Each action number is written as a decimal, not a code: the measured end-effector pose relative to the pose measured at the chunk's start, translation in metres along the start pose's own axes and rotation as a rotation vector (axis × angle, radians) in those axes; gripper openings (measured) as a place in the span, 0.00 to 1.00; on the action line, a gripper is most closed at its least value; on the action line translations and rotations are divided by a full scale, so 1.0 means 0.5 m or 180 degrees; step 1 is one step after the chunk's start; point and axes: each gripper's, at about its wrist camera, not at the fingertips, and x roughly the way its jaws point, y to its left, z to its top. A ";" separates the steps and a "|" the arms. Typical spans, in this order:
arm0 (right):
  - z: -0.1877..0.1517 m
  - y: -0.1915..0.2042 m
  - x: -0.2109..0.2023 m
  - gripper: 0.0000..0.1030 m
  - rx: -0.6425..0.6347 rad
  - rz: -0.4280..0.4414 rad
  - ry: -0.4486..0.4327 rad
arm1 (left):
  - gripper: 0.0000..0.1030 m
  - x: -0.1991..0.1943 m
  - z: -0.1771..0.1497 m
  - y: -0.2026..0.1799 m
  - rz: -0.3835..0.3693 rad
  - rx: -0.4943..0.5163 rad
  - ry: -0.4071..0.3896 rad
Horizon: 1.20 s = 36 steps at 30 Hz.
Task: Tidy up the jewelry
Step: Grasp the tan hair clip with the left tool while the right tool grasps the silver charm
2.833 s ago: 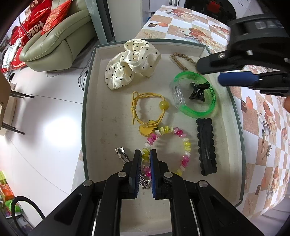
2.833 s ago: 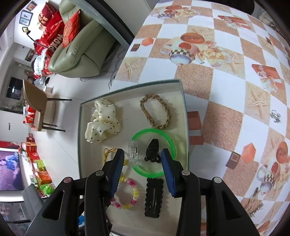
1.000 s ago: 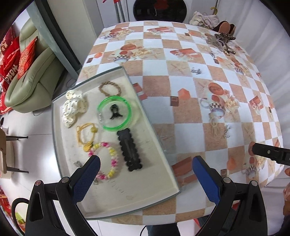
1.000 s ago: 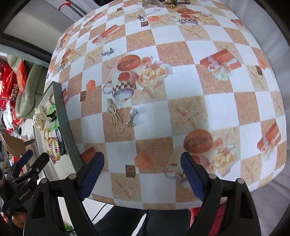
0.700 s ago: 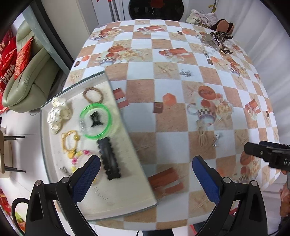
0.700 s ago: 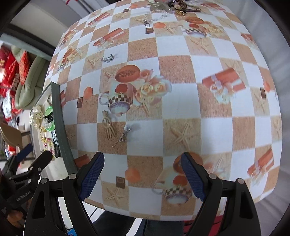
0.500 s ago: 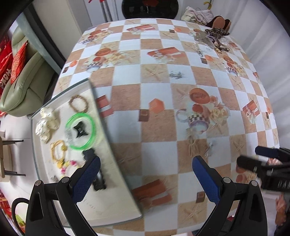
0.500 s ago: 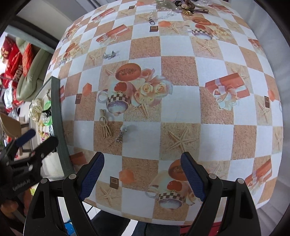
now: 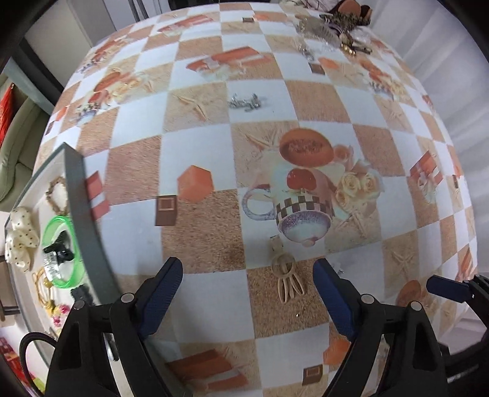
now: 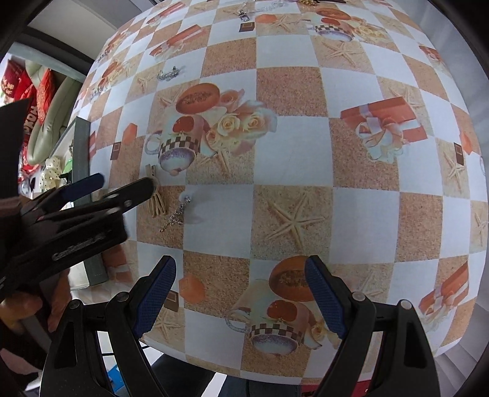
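Observation:
My left gripper is open wide and empty, low over the patterned tablecloth. A beige fan-shaped earring lies on the cloth between its fingers, toward the right one. The same earring shows in the right wrist view, partly hidden by the left gripper. A silver dangling earring lies beside it. My right gripper is open and empty near the table's front edge; its tip shows at the right of the left wrist view. The grey tray at the left holds a green bangle, a dotted scrunchie and other pieces.
A small silver piece lies on the cloth farther back. A heap of more jewelry sits at the table's far edge. A green sofa with red cushions stands beyond the tray. The table's front edge is just below both grippers.
My left gripper has let go in the tray, opened wide, and swung right and down over the cloth to the beige earring. My right gripper left the tray and stays open near the front edge.

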 end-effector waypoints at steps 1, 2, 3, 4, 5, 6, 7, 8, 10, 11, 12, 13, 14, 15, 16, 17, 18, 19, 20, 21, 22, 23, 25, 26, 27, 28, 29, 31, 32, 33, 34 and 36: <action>-0.001 0.002 0.003 0.86 -0.0009 0.0005 -0.0011 | 0.82 0.006 0.000 -0.002 0.0008 0.0015 0.0006; -0.002 0.005 0.005 0.86 -0.0020 0.0004 -0.0023 | 0.76 0.011 0.000 -0.004 0.0027 0.0030 0.0020; -0.003 0.009 0.008 0.86 -0.0032 0.0007 -0.0037 | 0.75 0.016 -0.001 -0.006 0.0034 0.0043 0.0042; -0.004 0.011 0.010 0.86 -0.0043 0.0010 -0.0046 | 0.75 0.021 -0.002 -0.007 0.0051 0.0049 0.0049; -0.005 0.016 0.013 0.86 -0.0063 0.0009 -0.0055 | 0.75 0.025 -0.004 -0.006 0.0066 0.0057 0.0050; -0.007 0.021 0.017 0.86 -0.0093 0.0003 -0.0062 | 0.68 0.027 -0.006 -0.008 0.0075 0.0069 0.0052; -0.007 0.023 0.019 0.86 -0.0113 0.0001 -0.0066 | 0.67 0.030 -0.009 -0.010 0.0095 0.0088 0.0058; -0.008 0.027 0.022 0.86 -0.0136 -0.0003 -0.0072 | 0.67 0.030 -0.011 -0.012 0.0109 0.0103 0.0035; -0.009 0.034 0.027 0.86 -0.0169 -0.0013 -0.0089 | 0.66 0.029 -0.015 -0.017 0.0127 0.0129 0.0003; -0.009 0.038 0.030 0.86 -0.0189 -0.0021 -0.0100 | 0.65 0.029 -0.016 -0.018 0.0112 0.0132 -0.0007; -0.009 0.041 0.033 0.86 -0.0210 -0.0033 -0.0113 | 0.65 0.029 -0.017 -0.019 0.0109 0.0131 -0.0021; -0.009 0.044 0.035 0.86 -0.0223 -0.0042 -0.0122 | 0.64 0.029 -0.018 -0.020 0.0110 0.0135 -0.0039; -0.008 0.048 0.039 0.85 -0.0238 -0.0049 -0.0128 | 0.60 0.028 -0.018 -0.021 0.0100 0.0146 -0.0068; -0.008 0.050 0.041 0.85 -0.0249 -0.0054 -0.0132 | 0.58 0.028 -0.017 -0.023 0.0104 0.0163 -0.0092; -0.009 0.051 0.044 0.85 -0.0262 -0.0062 -0.0139 | 0.54 0.026 -0.020 -0.025 0.0106 0.0174 -0.0110; -0.009 0.053 0.046 0.85 -0.0271 -0.0070 -0.0144 | 0.47 0.025 -0.019 -0.025 0.0104 0.0182 -0.0134; -0.008 0.056 0.048 0.85 -0.0285 -0.0079 -0.0155 | 0.40 0.024 -0.017 -0.025 0.0100 0.0184 -0.0149; -0.007 0.058 0.049 0.85 -0.0293 -0.0086 -0.0163 | 0.37 0.022 -0.012 -0.024 0.0096 0.0183 -0.0160; -0.006 0.061 0.051 0.85 -0.0308 -0.0096 -0.0178 | 0.35 0.021 -0.007 -0.023 0.0085 0.0180 -0.0161; -0.005 0.063 0.052 0.85 -0.0319 -0.0102 -0.0189 | 0.28 0.021 0.000 -0.020 0.0081 0.0179 -0.0168; -0.003 0.066 0.054 0.85 -0.0329 -0.0109 -0.0200 | 0.23 0.022 0.008 -0.018 0.0089 0.0180 -0.0177; -0.002 0.068 0.055 0.85 -0.0339 -0.0117 -0.0213 | 0.23 0.022 0.010 -0.014 0.0075 0.0180 -0.0185; 0.003 0.074 0.058 0.85 -0.0354 -0.0123 -0.0245 | 0.23 0.021 0.011 -0.006 0.0020 0.0177 -0.0189; 0.006 0.078 0.059 0.84 -0.0364 -0.0133 -0.0267 | 0.23 0.021 0.011 -0.002 0.0028 0.0183 -0.0194; 0.009 0.081 0.061 0.82 -0.0374 -0.0141 -0.0282 | 0.23 0.021 0.011 0.001 0.0016 0.0174 -0.0198; 0.012 0.085 0.064 0.82 -0.0390 -0.0153 -0.0300 | 0.23 0.022 0.008 0.006 0.0001 0.0154 -0.0198; 0.014 0.089 0.067 0.79 -0.0408 -0.0171 -0.0316 | 0.23 0.021 0.007 0.010 -0.0016 0.0128 -0.0197; 0.018 0.099 0.073 0.75 -0.0458 -0.0244 -0.0359 | 0.23 0.025 0.009 0.030 -0.0037 0.0060 -0.0200; 0.019 0.104 0.074 0.72 -0.0493 -0.0281 -0.0390 | 0.23 0.026 0.012 0.038 -0.0047 0.0024 -0.0201; 0.021 0.111 0.076 0.70 -0.0543 -0.0327 -0.0425 | 0.23 0.026 0.015 0.046 -0.0074 -0.0028 -0.0201; 0.022 0.115 0.077 0.69 -0.0564 -0.0362 -0.0442 | 0.23 0.023 0.011 0.049 -0.0087 -0.0060 -0.0202; 0.025 0.124 0.078 0.61 -0.0606 -0.0449 -0.0489 | 0.23 0.023 0.010 0.060 -0.0094 -0.0101 -0.0203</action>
